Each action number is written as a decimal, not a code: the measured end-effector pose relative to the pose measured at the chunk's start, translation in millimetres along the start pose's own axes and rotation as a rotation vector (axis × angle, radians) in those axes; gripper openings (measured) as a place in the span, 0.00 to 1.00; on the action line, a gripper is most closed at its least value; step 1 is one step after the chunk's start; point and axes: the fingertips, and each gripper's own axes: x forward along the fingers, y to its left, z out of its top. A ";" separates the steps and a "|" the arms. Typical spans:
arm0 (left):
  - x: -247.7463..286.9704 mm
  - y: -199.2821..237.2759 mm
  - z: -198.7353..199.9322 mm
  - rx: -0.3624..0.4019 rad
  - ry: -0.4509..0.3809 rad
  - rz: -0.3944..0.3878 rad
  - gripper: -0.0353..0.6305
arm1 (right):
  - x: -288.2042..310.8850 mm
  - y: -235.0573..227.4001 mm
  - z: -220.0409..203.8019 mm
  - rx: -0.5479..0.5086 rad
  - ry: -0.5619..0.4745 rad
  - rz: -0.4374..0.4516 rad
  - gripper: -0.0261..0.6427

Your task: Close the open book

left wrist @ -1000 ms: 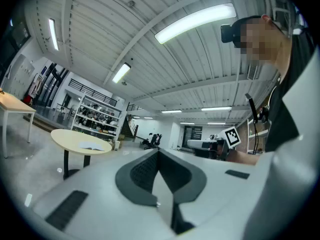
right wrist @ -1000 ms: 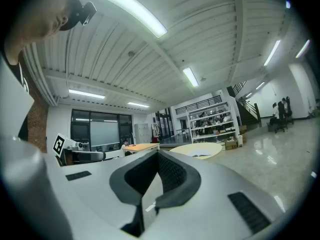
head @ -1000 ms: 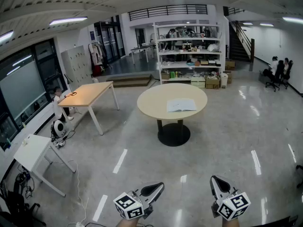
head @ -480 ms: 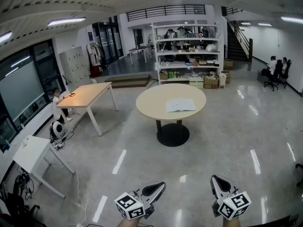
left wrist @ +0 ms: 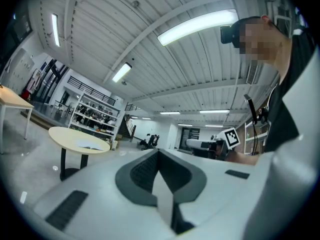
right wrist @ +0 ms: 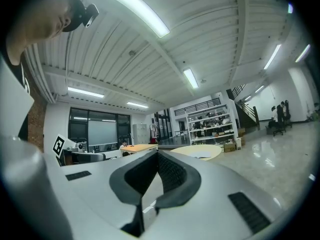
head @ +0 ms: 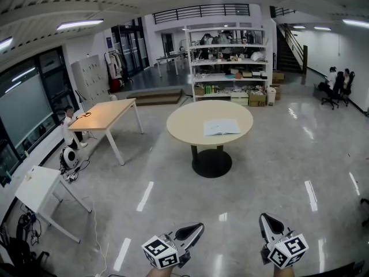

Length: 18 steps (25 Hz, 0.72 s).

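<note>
An open book point(head: 221, 127) lies flat on the round beige table point(head: 187, 126), far across the floor from me. In the head view both grippers sit at the bottom edge, well short of the table. My left gripper point(head: 195, 229) and my right gripper point(head: 266, 220) both have their jaws together, and neither holds anything. The left gripper view shows the left gripper point(left wrist: 158, 152) shut, with the round table point(left wrist: 62, 134) and the book point(left wrist: 90, 145) small at the left. In the right gripper view the right gripper point(right wrist: 158, 154) is shut, with the table point(right wrist: 192, 151) beyond it.
A wooden rectangular table point(head: 106, 113) stands at the left, with a person point(head: 70, 123) seated beside it. A white table point(head: 37, 186) is at the near left. Shelving point(head: 229, 62) stands behind the round table. Stairs point(head: 291, 53) and seated people point(head: 337, 85) are at the far right.
</note>
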 end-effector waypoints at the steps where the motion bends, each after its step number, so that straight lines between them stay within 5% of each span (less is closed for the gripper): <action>1: -1.8 5.1 0.0 -0.003 -0.001 -0.001 0.05 | 5.2 2.4 -0.7 0.001 -0.001 0.000 0.04; 18: 10.3 112.5 0.1 -0.043 0.005 -0.047 0.05 | 103.3 6.7 -29.4 0.009 0.070 -0.045 0.04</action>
